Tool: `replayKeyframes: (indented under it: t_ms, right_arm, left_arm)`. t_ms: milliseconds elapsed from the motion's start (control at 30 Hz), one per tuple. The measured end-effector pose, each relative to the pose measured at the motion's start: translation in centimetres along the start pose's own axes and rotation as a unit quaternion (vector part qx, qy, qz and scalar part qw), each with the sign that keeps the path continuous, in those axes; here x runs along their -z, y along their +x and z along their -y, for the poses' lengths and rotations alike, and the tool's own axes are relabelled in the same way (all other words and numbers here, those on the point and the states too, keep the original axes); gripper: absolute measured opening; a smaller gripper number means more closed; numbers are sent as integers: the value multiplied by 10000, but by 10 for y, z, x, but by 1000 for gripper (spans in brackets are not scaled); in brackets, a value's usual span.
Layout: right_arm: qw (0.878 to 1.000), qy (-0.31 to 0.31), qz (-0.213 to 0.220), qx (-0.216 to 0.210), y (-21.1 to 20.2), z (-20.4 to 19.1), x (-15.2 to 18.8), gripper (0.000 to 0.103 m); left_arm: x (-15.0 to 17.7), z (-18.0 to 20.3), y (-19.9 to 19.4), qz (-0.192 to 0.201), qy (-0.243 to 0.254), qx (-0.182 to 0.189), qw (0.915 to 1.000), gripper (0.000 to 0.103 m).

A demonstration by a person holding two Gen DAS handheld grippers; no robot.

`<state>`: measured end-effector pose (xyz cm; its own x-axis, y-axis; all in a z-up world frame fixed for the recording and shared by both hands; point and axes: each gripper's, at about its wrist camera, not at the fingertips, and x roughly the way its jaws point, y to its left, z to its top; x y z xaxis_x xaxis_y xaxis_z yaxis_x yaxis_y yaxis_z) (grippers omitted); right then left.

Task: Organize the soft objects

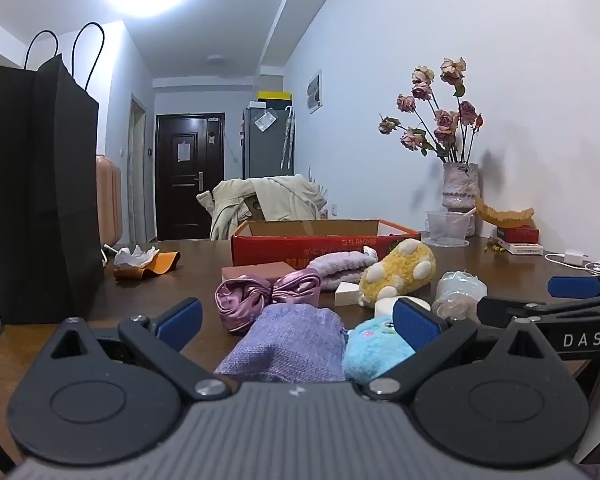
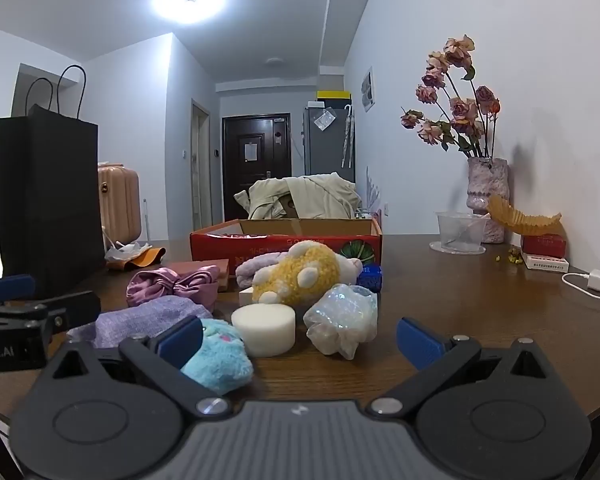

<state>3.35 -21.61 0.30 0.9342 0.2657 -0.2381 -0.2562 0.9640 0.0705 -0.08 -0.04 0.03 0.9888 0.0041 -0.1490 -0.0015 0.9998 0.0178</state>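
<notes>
Left tool (image 1: 298, 320) spread wide over lilac knitted cloth (image 1: 288, 344). Right tool (image 2: 300, 338) spread too, blue plush toy (image 2: 220, 354) at nine o'clock.

Two handheld grippers, side by side, both spread wide.
The black left gripper (image 1: 298, 320) with blue pads gapes empty; the matching right gripper (image 2: 300, 338) likewise holds nothing.

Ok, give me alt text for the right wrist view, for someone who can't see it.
The open right gripper hovers low over a wooden table, facing a pile of soft things: a blue plush toy, a white round sponge and a yellow plush slipper. A red cardboard box sits behind them.
</notes>
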Motion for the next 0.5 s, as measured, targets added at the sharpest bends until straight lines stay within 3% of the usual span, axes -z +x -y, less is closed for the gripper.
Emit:
replayKeyframes:
  t_ms: [500]
  right_arm:
    - [10000, 73, -41, -2, 3, -1, 1, 103]
  left_arm:
    - [-1, -1, 1, 2, 39, -63, 10000, 103]
